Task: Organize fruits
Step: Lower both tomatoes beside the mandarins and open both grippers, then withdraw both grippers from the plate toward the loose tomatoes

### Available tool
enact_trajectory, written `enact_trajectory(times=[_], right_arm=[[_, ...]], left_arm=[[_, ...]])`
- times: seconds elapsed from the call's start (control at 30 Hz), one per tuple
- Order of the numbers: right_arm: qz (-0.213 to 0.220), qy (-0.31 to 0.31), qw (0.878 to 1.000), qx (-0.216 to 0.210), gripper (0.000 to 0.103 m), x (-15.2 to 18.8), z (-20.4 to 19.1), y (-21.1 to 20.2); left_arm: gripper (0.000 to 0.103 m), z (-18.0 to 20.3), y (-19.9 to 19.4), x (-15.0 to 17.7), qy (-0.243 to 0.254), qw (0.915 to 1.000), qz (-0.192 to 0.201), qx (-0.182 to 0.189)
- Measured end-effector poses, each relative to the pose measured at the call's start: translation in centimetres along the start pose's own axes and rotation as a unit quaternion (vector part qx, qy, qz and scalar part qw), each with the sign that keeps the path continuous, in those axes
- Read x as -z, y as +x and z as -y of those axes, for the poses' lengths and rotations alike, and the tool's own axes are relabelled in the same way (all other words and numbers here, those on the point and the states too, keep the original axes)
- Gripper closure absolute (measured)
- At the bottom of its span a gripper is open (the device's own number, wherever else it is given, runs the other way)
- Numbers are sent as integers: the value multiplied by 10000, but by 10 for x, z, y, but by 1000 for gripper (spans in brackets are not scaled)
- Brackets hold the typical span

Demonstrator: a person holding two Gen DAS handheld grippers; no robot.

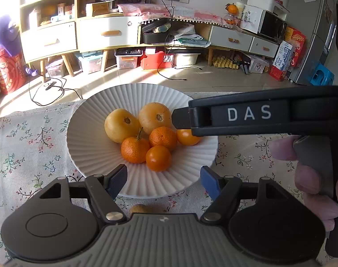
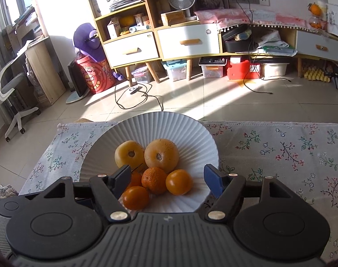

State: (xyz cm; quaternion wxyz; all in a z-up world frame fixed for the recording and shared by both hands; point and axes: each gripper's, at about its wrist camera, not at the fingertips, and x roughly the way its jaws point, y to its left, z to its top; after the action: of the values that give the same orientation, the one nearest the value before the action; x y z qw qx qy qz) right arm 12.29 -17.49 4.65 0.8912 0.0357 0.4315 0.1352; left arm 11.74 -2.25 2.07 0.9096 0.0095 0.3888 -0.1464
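A white ribbed plate (image 1: 88,120) sits on a floral tablecloth (image 1: 24,138) at the far edge of the table, and six fruits are gathered on it. Two pale yellow fruits lie side by side at the far part of the pile: the left one (image 1: 121,128) and the right one (image 1: 155,118) touch each other. Nearer the camera are four orange fruits. A stemmed mandarin (image 1: 135,149) lies at the left, a second mandarin (image 1: 162,138) just right of it, a smooth orange fruit (image 1: 158,158) nearest of all, and another smooth one (image 1: 187,136) at the right, partly hidden.

The left gripper (image 1: 164,176) hangs over the near rim of the plate, its blue-padded fingers (image 1: 210,180) spread wide with nothing between them. A small brownish fruit (image 1: 138,208) lies on the cloth below it, near the plate and mostly hidden by the gripper body.

The right gripper (image 2: 166,181) comes in from the right side; in the left view its black body, marked DAS, reaches over the plate's right half with its tip right above the rightmost orange fruit. Its own camera shows its fingers (image 2: 122,178) spread apart, framing the orange fruits but gripping none. The left finger covers part of the stemmed mandarin (image 2: 135,179). A hand (image 1: 313,178) holds that gripper's handle at the right edge
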Motion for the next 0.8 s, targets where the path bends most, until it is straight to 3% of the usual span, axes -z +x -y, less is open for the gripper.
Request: enact_trajectory(times=[0.3,0.8], right_arm=[[1,-28,10000,55,17,4,-3,-18],[-43,-303,9994,181,8,20,-16,-43]], left_arm=[[13,5,-23,2,149,9998,98,-37],[8,2,-48,20,258,9996,17,-78]])
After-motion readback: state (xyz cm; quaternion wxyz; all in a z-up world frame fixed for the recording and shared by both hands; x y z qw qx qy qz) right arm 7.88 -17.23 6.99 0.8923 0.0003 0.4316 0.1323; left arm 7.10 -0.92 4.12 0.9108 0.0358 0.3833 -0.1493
